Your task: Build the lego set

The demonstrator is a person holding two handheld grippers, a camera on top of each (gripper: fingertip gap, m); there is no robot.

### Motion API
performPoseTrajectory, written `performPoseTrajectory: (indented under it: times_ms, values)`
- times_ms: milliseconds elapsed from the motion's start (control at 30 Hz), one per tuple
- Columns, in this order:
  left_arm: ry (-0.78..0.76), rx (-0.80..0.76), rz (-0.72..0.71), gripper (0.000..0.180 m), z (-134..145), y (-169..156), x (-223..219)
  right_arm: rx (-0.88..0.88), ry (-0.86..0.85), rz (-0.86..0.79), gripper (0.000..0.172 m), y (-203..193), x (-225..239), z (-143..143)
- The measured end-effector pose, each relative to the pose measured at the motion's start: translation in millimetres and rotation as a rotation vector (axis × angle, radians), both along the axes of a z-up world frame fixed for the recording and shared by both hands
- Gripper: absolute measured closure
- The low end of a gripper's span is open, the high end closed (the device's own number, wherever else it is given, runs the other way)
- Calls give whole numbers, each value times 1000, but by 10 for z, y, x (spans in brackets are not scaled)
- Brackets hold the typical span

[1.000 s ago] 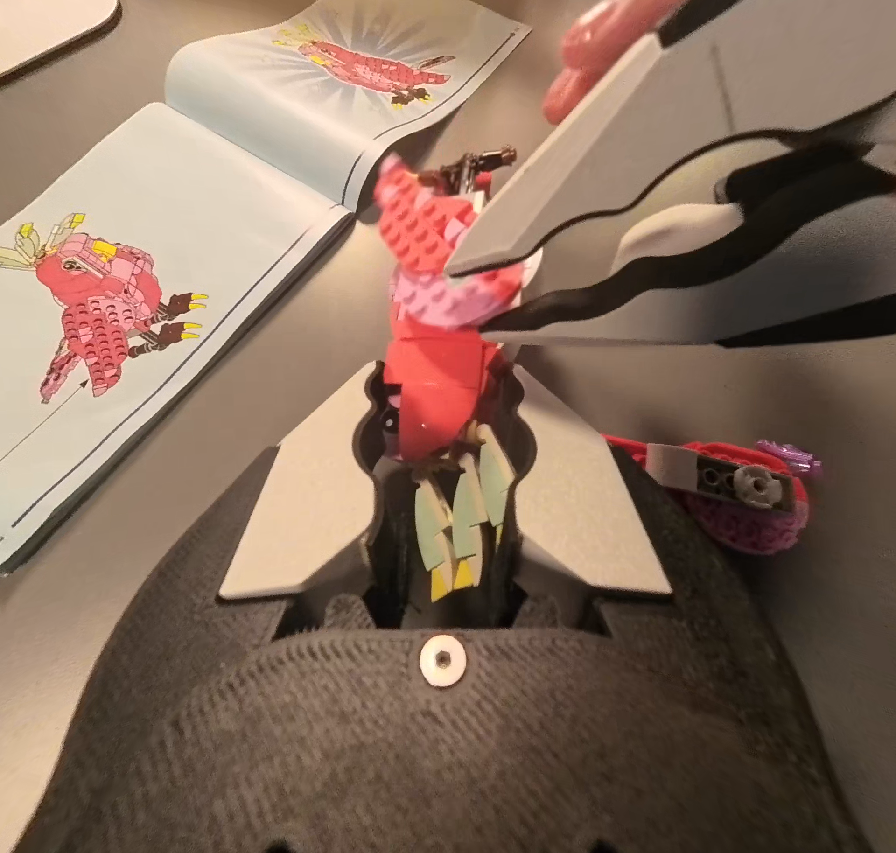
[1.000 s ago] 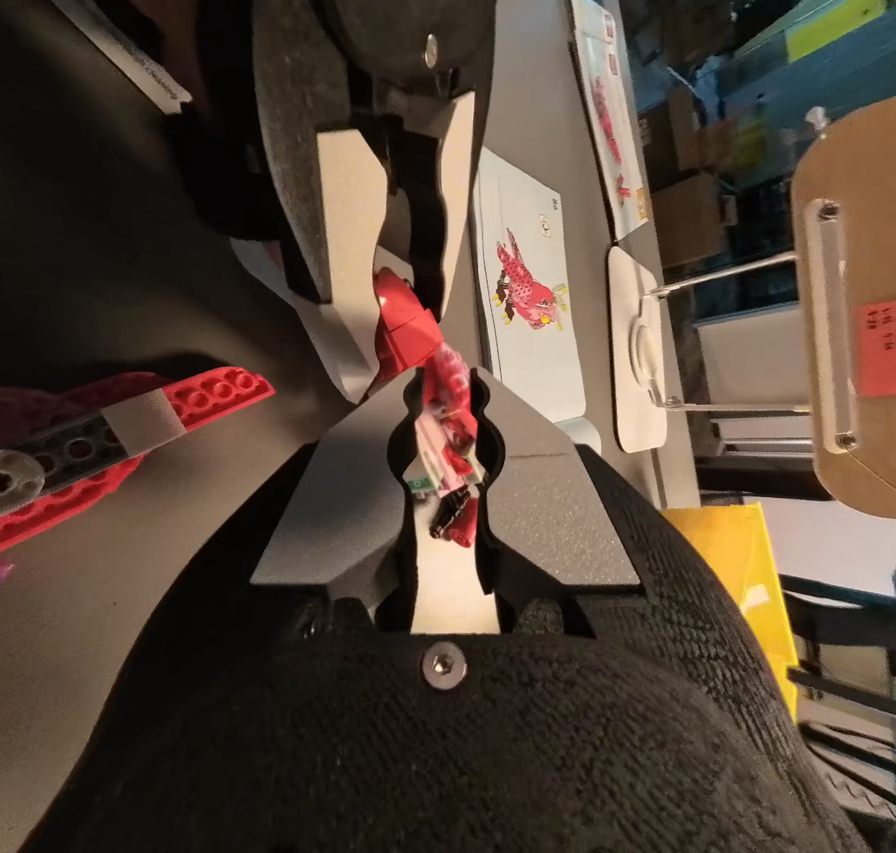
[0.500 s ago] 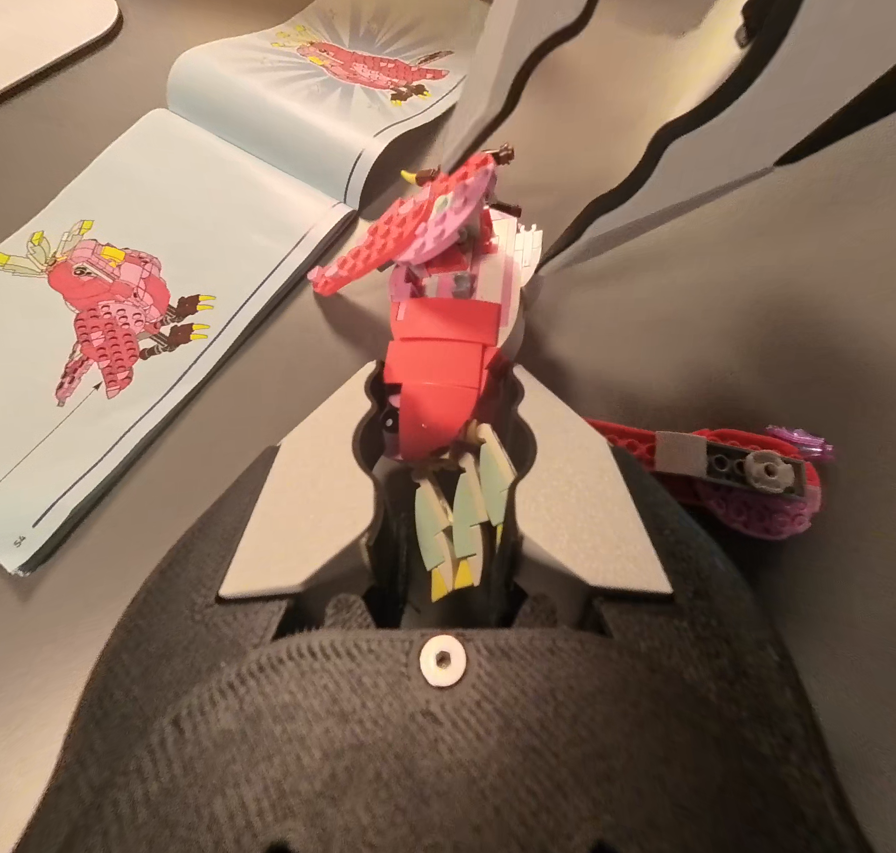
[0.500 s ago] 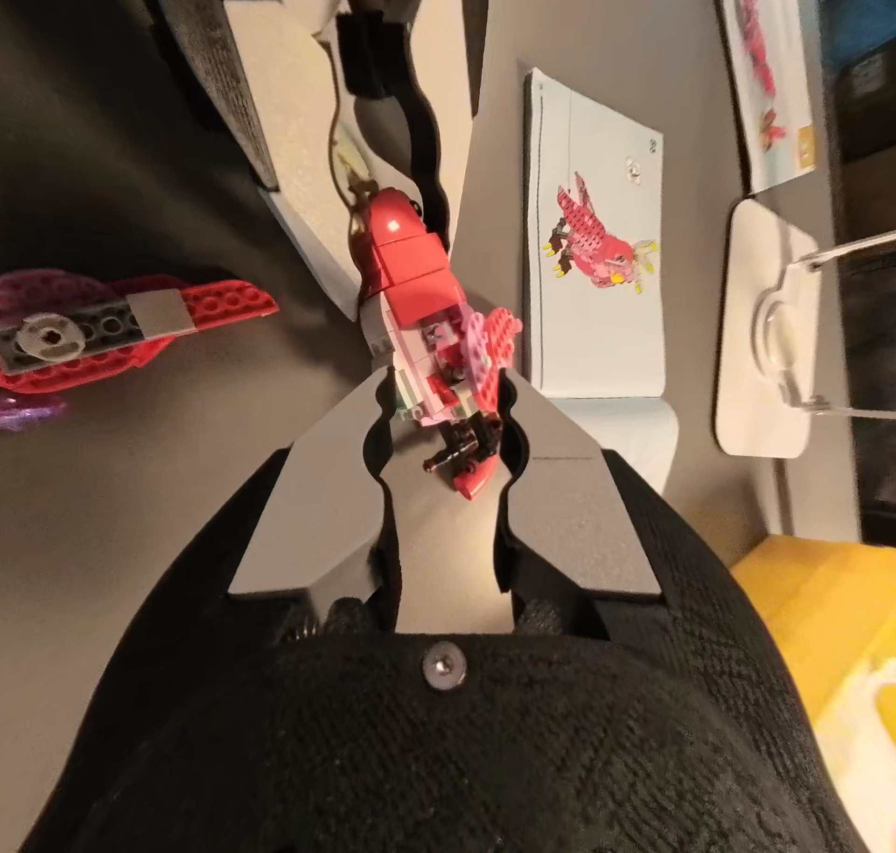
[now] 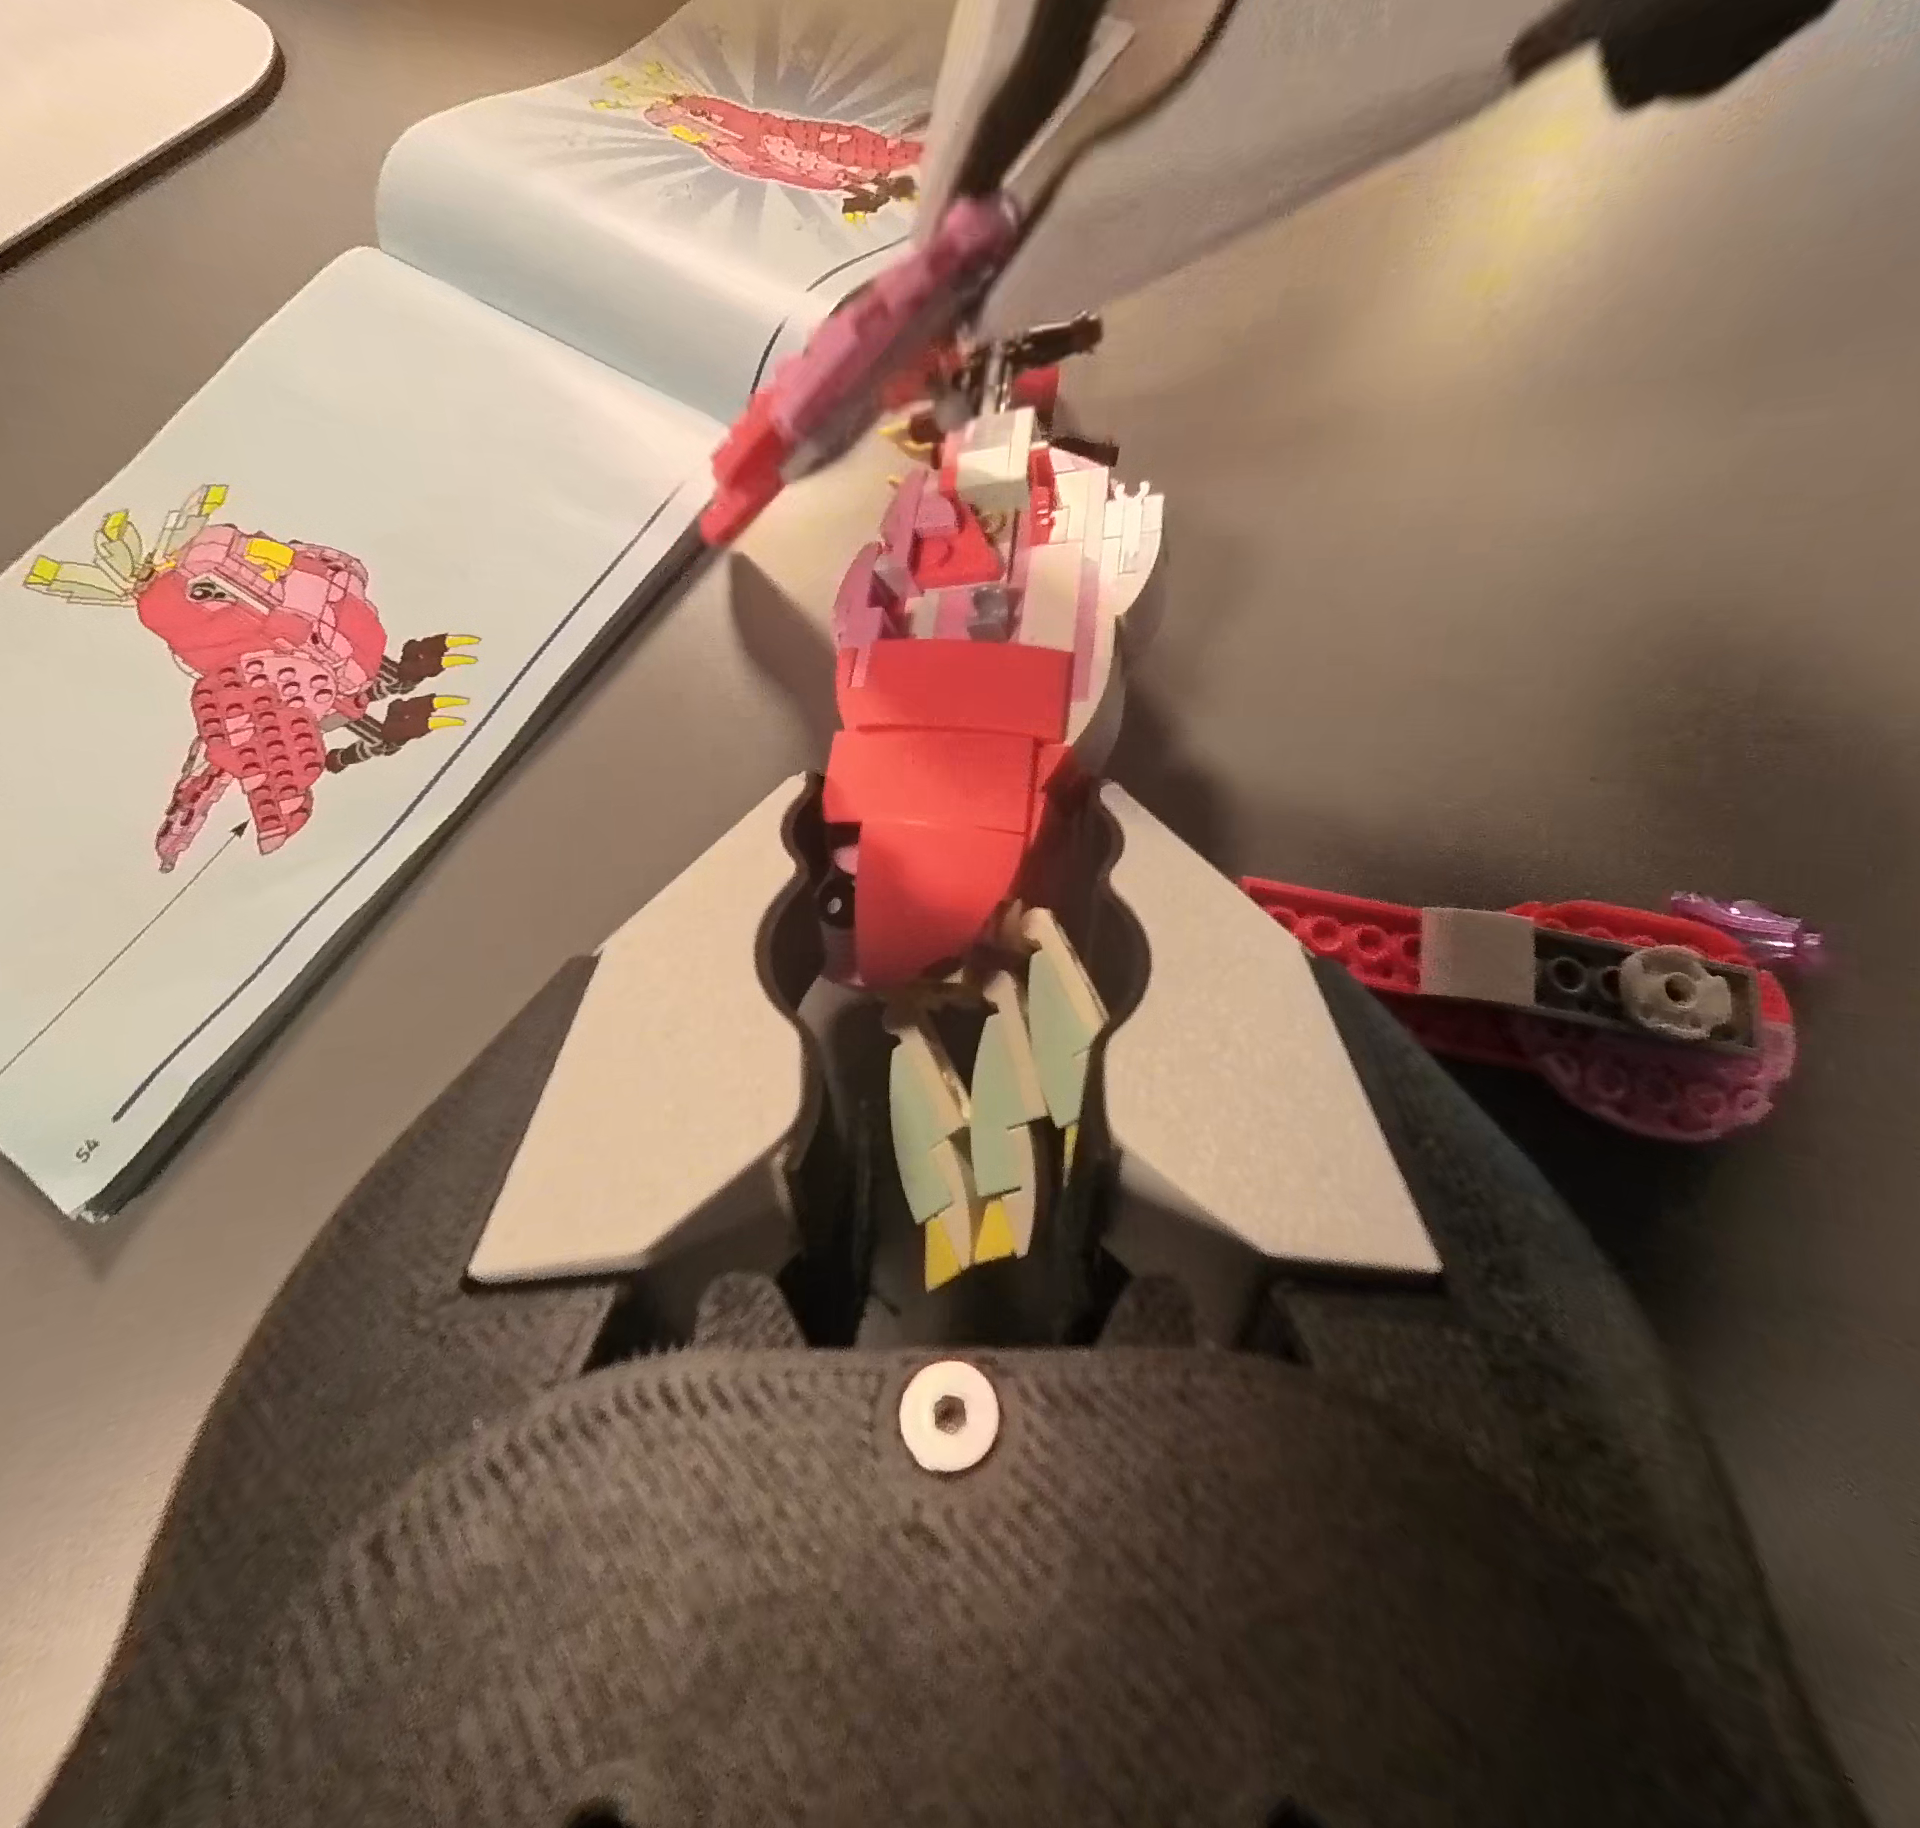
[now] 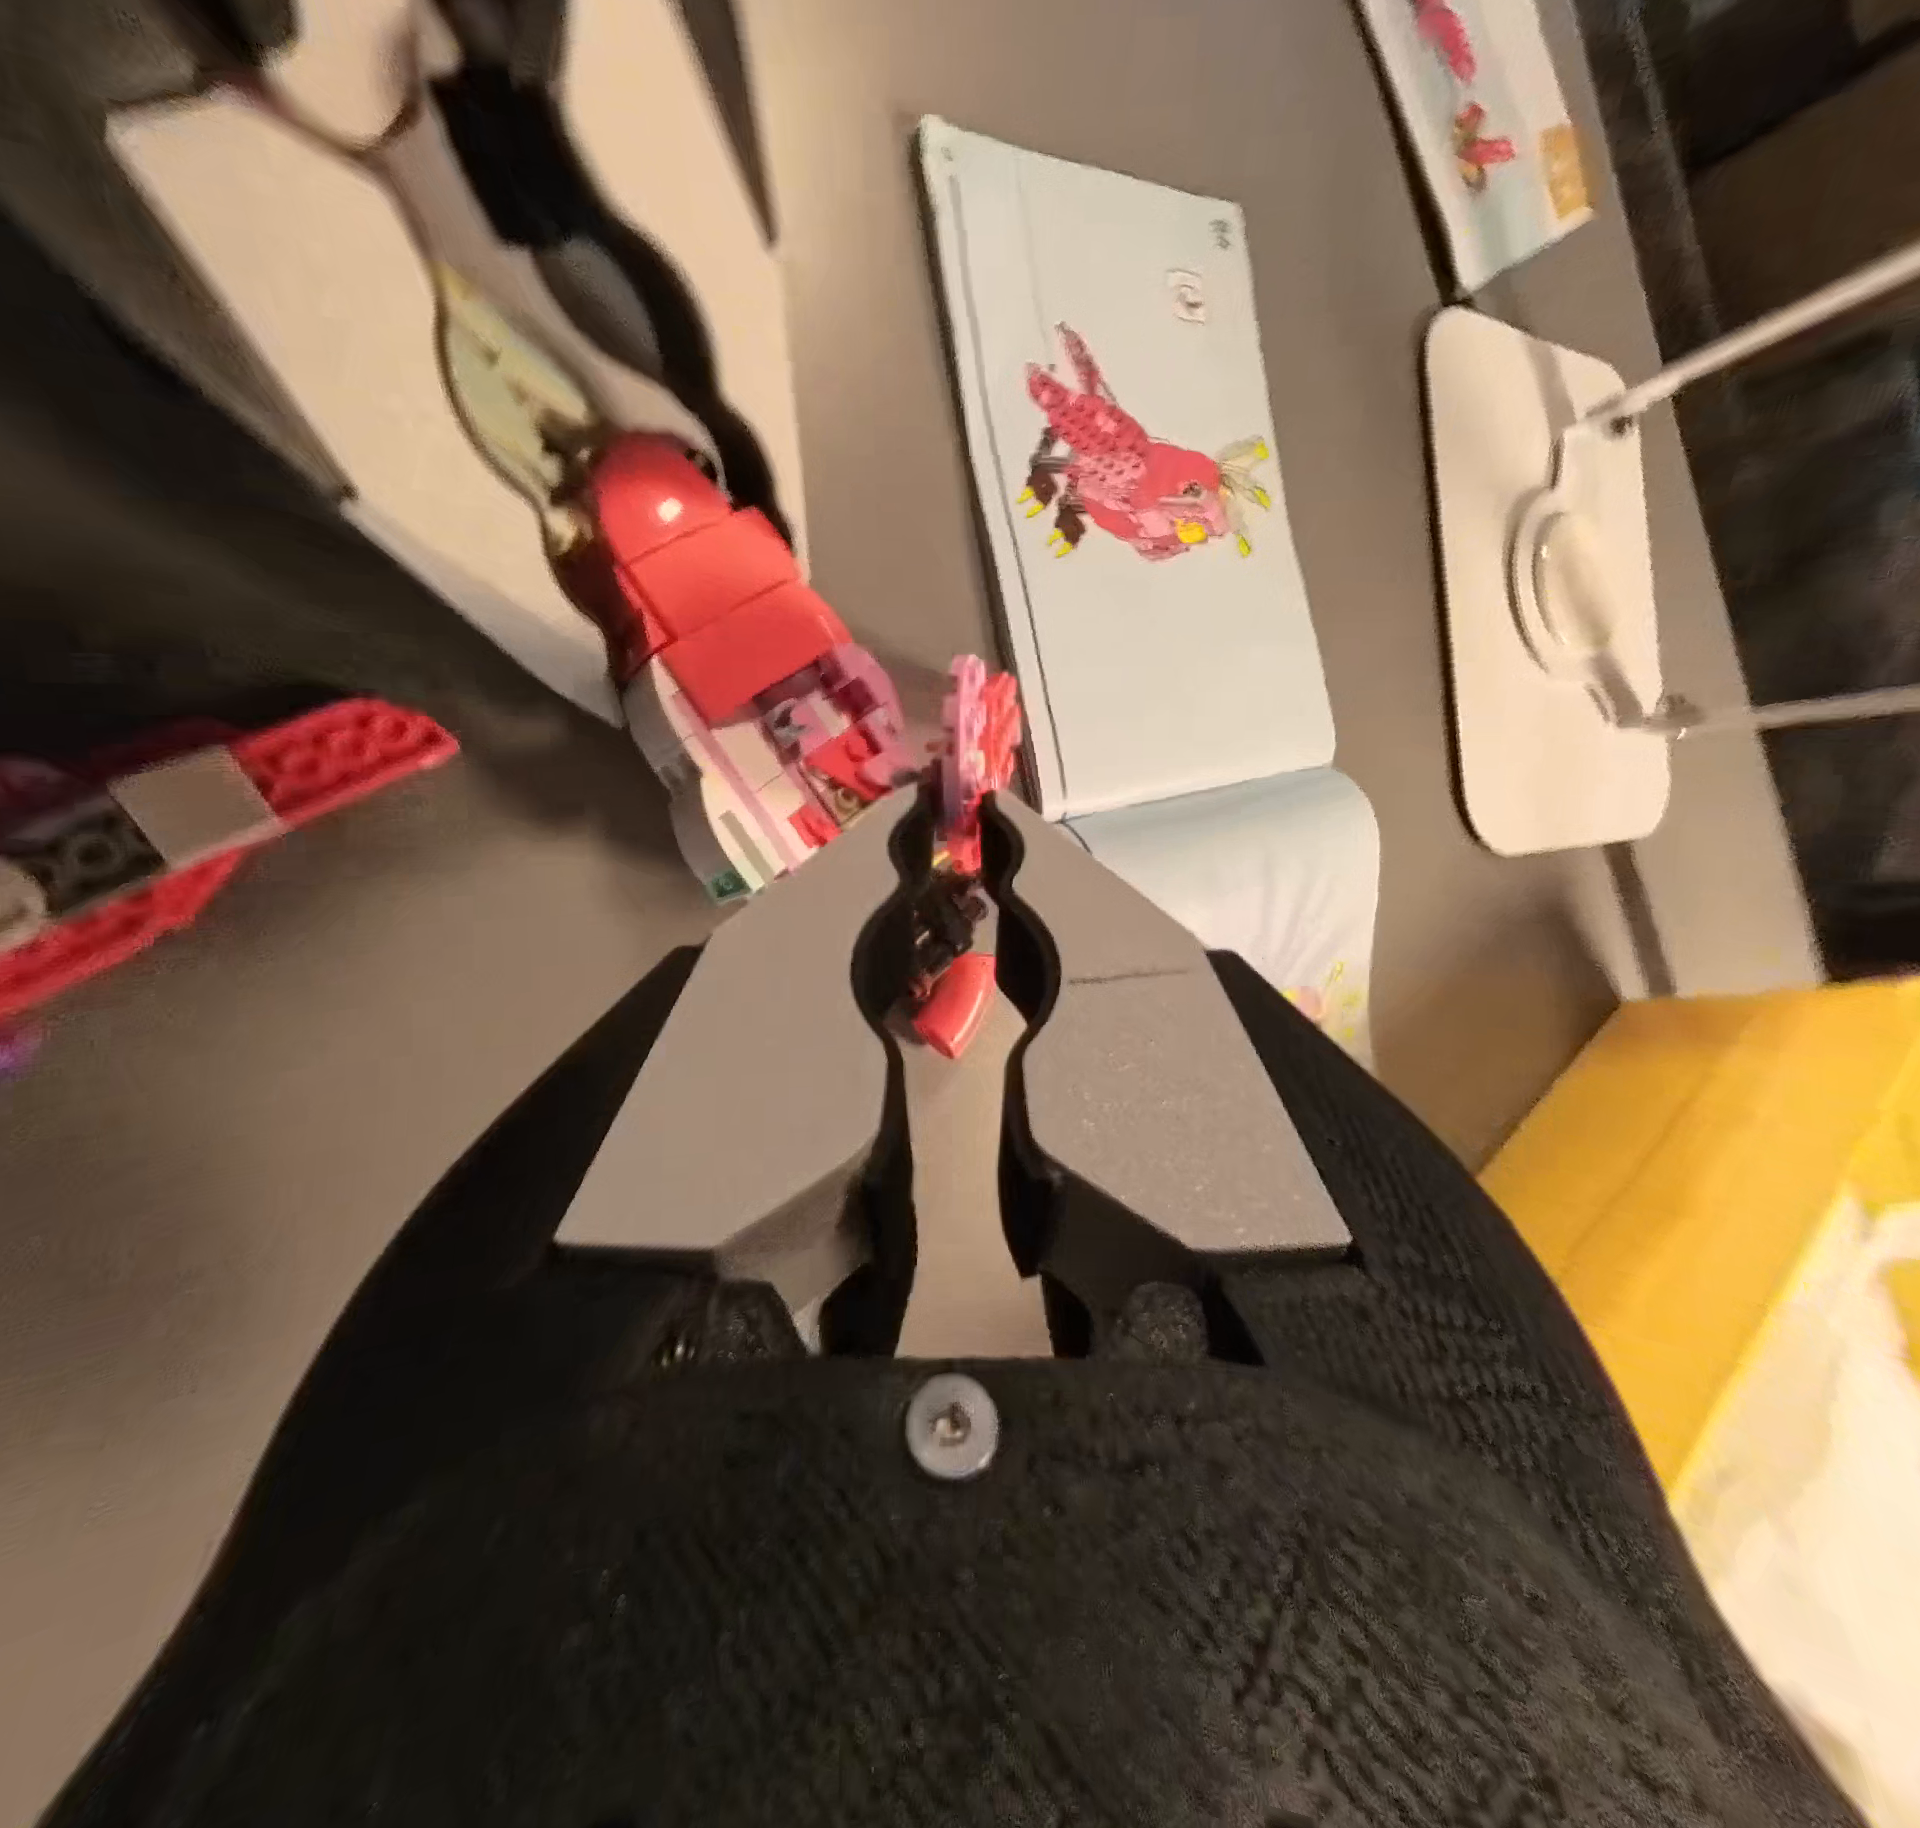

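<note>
Two grippers work on one brick-built bird model [image 5: 951, 739]. Left gripper [image 5: 951, 843]: clamped on the red head and body of the model, both pads against its sides; pale green crest feathers [image 5: 987, 1082] trail back between the fingers, and the model is held above the grey table [image 5: 1507, 635], near the middle of the scene.

Right gripper [image 6: 951, 822]: half a second earlier its jaws stood wide around the model's far end; now they have pinched nearly together on the thin pink-and-red wing plate [image 6: 982, 729], with the dark legs [image 6: 940, 931] lying in the hollow behind the tips. In the left wrist view the same wing [image 5: 862, 365] angles up and to the left, away from the body. Judgement: the wing is now gripped and can be swung or pulled against the steady left hold.

Surroundings: open instruction booklet [image 5: 343, 531] at far left; loose red wing assembly [image 5: 1507, 978] lying on the table at right.
</note>
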State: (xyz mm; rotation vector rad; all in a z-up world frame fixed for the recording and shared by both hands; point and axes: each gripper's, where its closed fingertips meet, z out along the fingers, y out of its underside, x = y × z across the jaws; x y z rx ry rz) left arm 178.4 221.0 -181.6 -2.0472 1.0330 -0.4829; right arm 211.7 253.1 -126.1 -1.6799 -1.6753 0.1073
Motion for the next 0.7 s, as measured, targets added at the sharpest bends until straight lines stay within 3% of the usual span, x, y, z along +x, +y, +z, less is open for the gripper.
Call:
performPoseTrajectory:
  times_ms: [167,233,400,500,700]
  values:
    - [5,8,3,132,1,3,-4,-102,132,-122,167,2,50,308]
    - [4,48,12,120,42,26,-14,-92,138,-126,167,-8,81,426]
    - [-176,296,21,104,577,62,1,-82,74,-24,167,-232,60,595]
    - [-358,427,-56,123,968,-108,58,-202,77,73,166,-517,-39,679]
    - [-578,333,-257,151,1196,-461,116,-406,176,210,166,-855,-193,911]
